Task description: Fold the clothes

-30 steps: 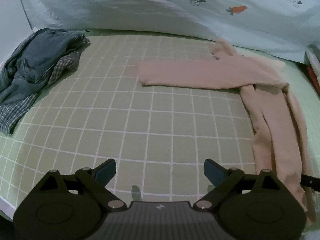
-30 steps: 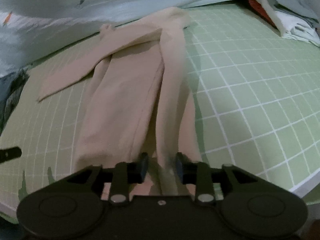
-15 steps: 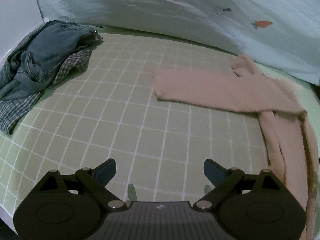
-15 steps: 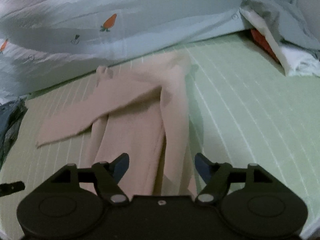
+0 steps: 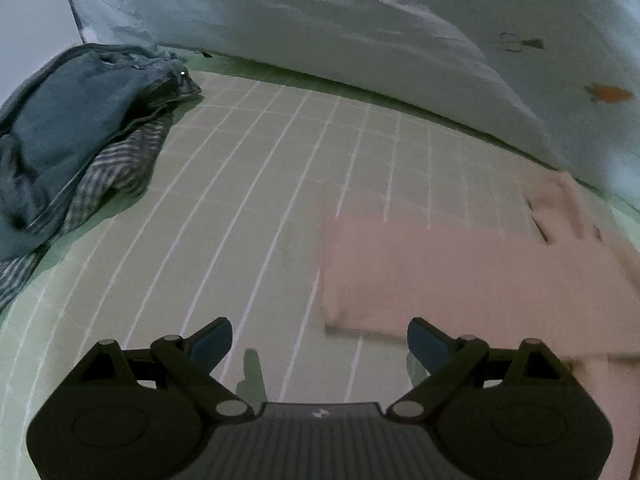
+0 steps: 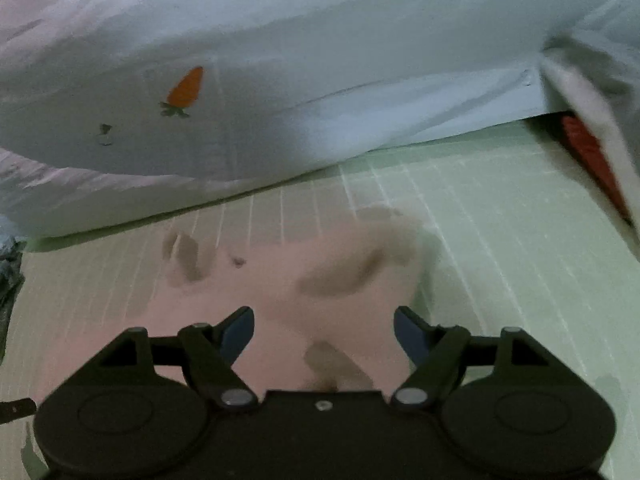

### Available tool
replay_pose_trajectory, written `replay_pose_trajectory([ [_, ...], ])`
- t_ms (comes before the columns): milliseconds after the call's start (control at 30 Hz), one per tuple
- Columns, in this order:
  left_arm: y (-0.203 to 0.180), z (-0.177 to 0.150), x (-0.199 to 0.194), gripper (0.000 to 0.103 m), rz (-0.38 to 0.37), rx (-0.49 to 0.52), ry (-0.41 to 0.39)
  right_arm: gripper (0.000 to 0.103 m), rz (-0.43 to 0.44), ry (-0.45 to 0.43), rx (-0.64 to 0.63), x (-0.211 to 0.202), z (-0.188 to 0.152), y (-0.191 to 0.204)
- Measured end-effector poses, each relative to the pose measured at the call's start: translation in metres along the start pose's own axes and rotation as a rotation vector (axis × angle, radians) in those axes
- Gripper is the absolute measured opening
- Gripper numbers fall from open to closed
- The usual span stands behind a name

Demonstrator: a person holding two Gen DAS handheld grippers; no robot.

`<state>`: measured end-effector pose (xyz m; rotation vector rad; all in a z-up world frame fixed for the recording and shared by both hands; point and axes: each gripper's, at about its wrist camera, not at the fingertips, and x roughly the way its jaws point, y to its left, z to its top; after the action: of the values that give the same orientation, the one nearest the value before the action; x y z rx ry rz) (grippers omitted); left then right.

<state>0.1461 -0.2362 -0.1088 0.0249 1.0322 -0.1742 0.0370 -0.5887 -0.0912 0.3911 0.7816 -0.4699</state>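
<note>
Right gripper (image 6: 324, 332), jaws just opened and empty, has let go the pink garment (image 6: 320, 280) and travelled up it toward the quilt (image 6: 320, 60); left gripper (image 5: 320, 340) gapes empty beside the sleeve (image 5: 460, 272); next fold pending.

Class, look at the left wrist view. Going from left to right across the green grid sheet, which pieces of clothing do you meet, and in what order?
Blue denim garment → checked shirt under its right edge → bare green grid sheet → pink garment, blurred.
</note>
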Motion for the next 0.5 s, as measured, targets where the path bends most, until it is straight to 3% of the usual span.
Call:
replay_pose_trajectory([
  [133, -0.009, 0.018, 0.021, 0.092, -0.008, 0.015, 0.028, 0.077, -0.007, 0.056, 0.015, 0.040, 0.016, 0.002],
  [233, -0.016, 0.024, 0.033, 0.080, -0.015, 0.054, 0.057, 0.075, -0.024, 0.111, 0.051, 0.060, 0.018, 0.001],
  [300, -0.021, 0.026, 0.037, 0.075, -0.015, 0.082, 0.074, 0.068, -0.021, 0.131, 0.075, 0.066, 0.016, -0.001],
  [367, -0.025, 0.027, 0.040, 0.071, -0.011, 0.111, 0.074, 0.047, -0.039, 0.135, 0.071, 0.068, 0.014, -0.002],
  [400, -0.026, 0.027, 0.040, 0.068, -0.013, 0.117, 0.067, 0.042, -0.045, 0.129, 0.063, 0.068, 0.014, -0.003],
  [467, -0.028, 0.028, 0.038, 0.046, -0.021, 0.109, 0.051, 0.024, -0.041, 0.121, 0.069, 0.065, 0.015, -0.007],
  [500, -0.028, 0.029, 0.038, 0.039, -0.026, 0.101, 0.043, 0.021, -0.032, 0.119, 0.082, 0.063, 0.015, -0.009],
])
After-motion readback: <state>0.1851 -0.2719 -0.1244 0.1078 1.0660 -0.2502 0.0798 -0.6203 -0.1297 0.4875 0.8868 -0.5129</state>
